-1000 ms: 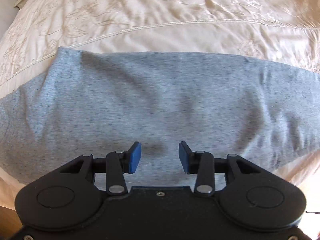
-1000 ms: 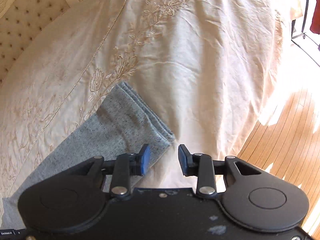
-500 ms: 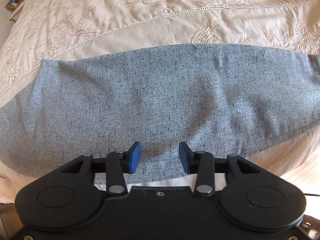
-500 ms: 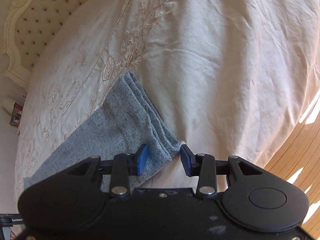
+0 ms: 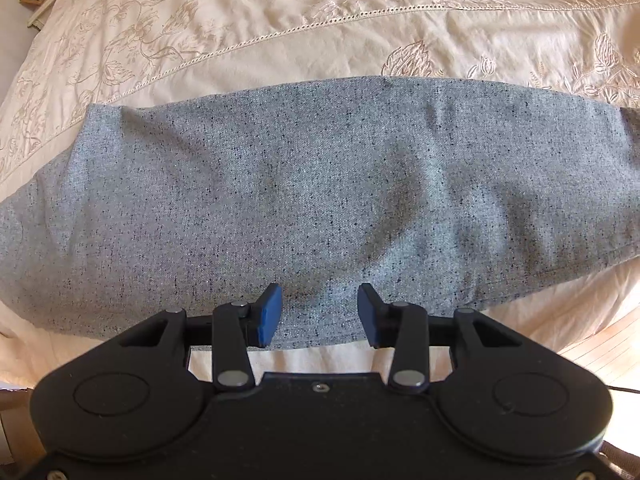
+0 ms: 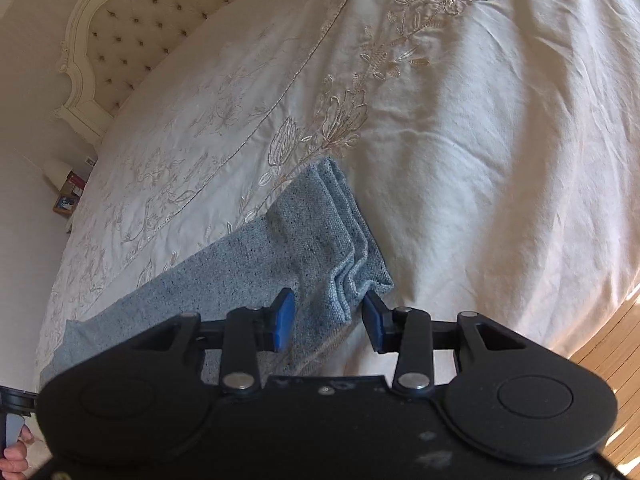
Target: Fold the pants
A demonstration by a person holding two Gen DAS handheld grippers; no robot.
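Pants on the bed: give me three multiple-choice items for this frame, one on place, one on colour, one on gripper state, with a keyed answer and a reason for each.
1. Where do the pants lie?
A. On the wooden floor
B. On the bedspread
C. Over the headboard

2. What colour are the pants?
A. Speckled grey
B. Plain red
C. Black

3. How does the right gripper stand at the cuff end?
A. Clamped shut on it
B. Shut with nothing between the pads
C. Pads apart, one on each side of the cuff corner

Answers:
1 B: embroidered cream cloth shows all around the pants in both wrist views.
2 A: the fabric is grey with dark flecks.
3 C: a clear gap shows between each blue pad and the layered cuff edges.
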